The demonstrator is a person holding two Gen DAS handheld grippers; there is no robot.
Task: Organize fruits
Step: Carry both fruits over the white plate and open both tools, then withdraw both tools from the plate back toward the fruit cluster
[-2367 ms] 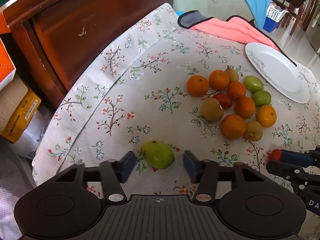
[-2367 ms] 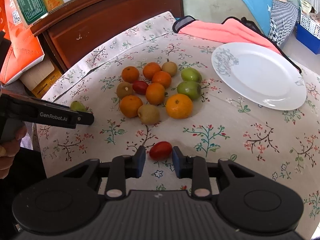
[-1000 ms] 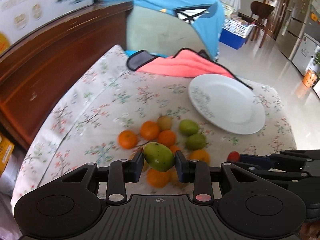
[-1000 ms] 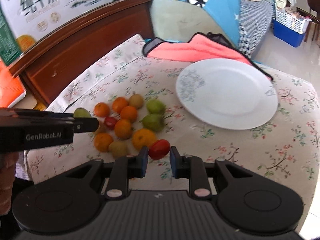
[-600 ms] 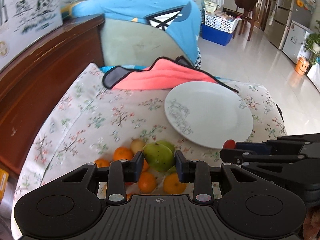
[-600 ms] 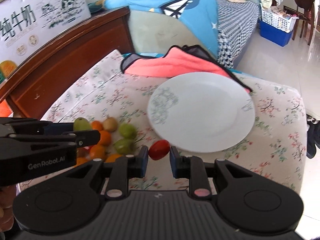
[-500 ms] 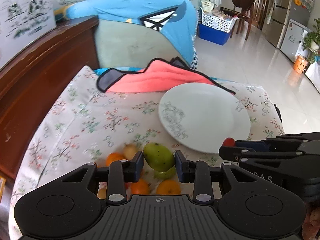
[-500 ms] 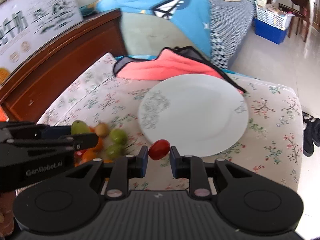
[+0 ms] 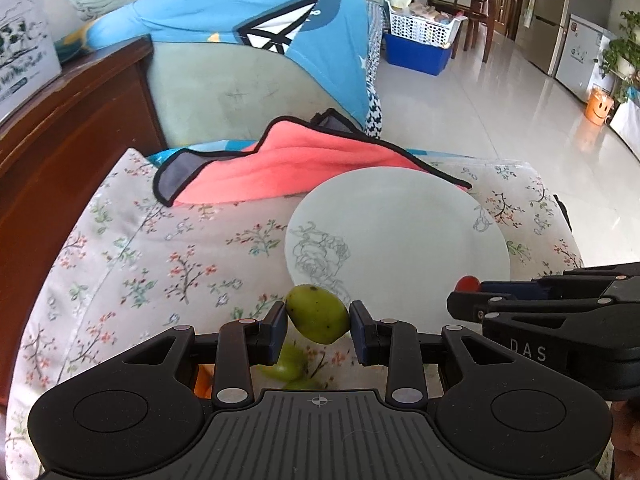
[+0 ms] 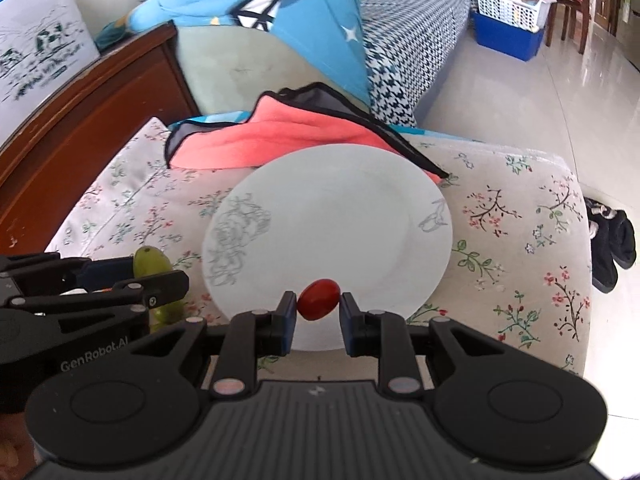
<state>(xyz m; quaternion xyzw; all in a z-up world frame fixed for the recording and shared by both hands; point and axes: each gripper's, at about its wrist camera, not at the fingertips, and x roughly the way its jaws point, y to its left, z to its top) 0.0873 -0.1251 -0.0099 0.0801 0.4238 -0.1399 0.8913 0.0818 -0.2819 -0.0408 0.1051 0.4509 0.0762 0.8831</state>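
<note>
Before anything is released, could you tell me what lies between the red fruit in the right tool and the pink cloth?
Only the bare white plate lies between the red fruit and the pink cloth, as the right wrist view shows.

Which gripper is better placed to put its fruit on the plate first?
Right, probably. The right gripper holds its red tomato over the white plate, while the left gripper's green fruit sits short of the rim.
</note>
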